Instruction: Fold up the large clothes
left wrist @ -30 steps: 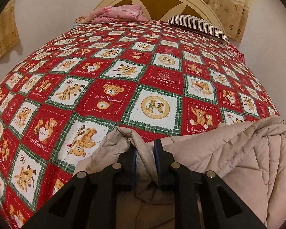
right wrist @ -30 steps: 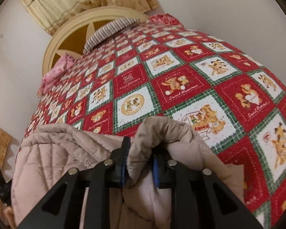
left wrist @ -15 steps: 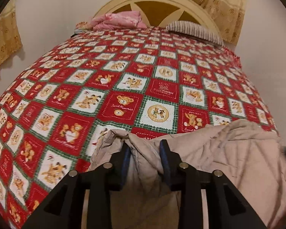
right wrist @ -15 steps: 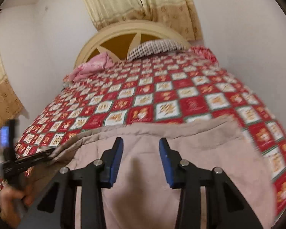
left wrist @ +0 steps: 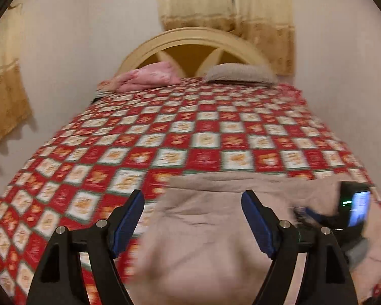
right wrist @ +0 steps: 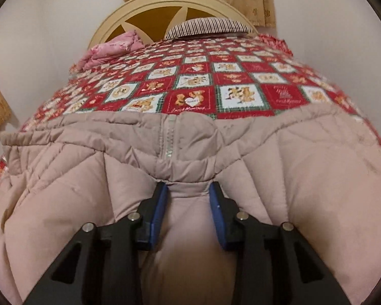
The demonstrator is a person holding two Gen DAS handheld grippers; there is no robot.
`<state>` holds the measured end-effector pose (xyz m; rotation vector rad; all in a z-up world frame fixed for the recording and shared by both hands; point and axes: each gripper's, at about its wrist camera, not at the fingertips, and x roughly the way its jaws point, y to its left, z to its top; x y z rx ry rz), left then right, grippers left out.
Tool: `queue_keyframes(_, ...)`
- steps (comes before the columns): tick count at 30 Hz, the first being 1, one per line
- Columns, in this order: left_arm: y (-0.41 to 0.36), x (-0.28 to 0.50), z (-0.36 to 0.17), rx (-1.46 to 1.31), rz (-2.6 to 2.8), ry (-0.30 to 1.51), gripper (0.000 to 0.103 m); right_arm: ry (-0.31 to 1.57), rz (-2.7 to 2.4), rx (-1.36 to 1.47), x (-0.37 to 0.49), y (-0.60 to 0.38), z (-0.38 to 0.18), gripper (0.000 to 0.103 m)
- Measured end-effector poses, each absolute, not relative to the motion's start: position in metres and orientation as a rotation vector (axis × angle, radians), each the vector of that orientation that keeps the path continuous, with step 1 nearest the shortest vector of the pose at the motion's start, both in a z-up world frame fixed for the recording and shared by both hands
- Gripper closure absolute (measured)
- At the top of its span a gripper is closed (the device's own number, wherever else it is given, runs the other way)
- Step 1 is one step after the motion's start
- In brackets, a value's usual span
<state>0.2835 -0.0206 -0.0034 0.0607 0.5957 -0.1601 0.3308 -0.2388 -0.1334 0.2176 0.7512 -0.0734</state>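
One beige coat (right wrist: 304, 190) on bedspread (right wrist: 241, 81)

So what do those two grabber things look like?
Both look alike. The left gripper has a black plastic frame with triangle-shaped holes, round silver bolts and two black fingers lined with blue pads. The right gripper is built the same: black frame, silver bolts, blue-padded fingers. Seen from the left one, the right gripper also carries a small lit screen.

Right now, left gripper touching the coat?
Apart. The left wrist view shows the left gripper jaws, just opened wide, with the coat lying below, unpinched.
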Motion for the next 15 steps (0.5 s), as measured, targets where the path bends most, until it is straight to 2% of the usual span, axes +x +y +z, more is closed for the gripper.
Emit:
queue_keyframes(3, -0.06, 0.288, -0.013, 0.06, -0.247, 0.619, 0.024, 0.728, -0.018, 0.308, 0.324, -0.25, -0.135, 0.065)
queue_keyframes(7, -0.094, 0.314, -0.051, 0.085, -0.232, 0.672, 0.024, 0.689, 0.039, 0.438, 0.317, -0.266, -0.138, 0.071)
queue_keyframes(11, -0.104, 0.328, -0.091, 0.139, -0.203, 0.736, 0.024, 0.685, 0.044, 0.454, 0.317, -0.267, -0.138, 0.072)
queue_keyframes(15, -0.1, 0.329, -0.107, 0.142, -0.175, 0.7, 0.023, 0.68, 0.047, 0.463, 0.318, -0.265, -0.136, 0.072)
